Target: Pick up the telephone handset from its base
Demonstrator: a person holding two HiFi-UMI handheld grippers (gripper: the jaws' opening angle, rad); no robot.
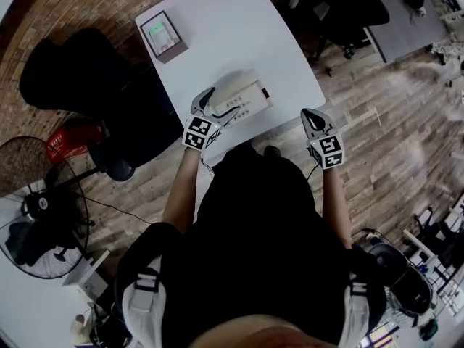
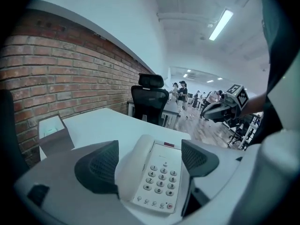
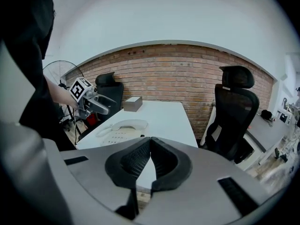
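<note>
While the head view looks steeply down, the white surface (image 1: 217, 27) carries a white telephone at its near edge, the handset (image 1: 232, 83) lying in its base (image 1: 250, 104). The left tool (image 1: 203, 101) sits at the telephone's near left end. The right tool (image 1: 313, 118) hangs well apart from it, past the surface's near right corner and over the wooden floor (image 1: 377, 100). A small box (image 1: 165, 36) with a green top stands near the far left edge, and a fan (image 1: 43, 209) stands on the floor at the left.

From the left tool's view, its jaws stand wide apart, and the telephone lies between them. The handset (image 2: 136, 165) rests along the left side of the base (image 2: 161, 177), just beside the left jaw; whether either jaw touches it I cannot tell. The right tool (image 2: 225, 108) shows in the air beyond, and a brick wall (image 2: 70, 74) runs along the left.

From the right tool's view, its jaws meet at the tips with nothing between them. Farther off, the handset (image 3: 126, 124) lies on the base (image 3: 115, 135), with the left tool (image 3: 96, 104) close by it. A black office chair (image 3: 236, 111) stands at the right.
</note>
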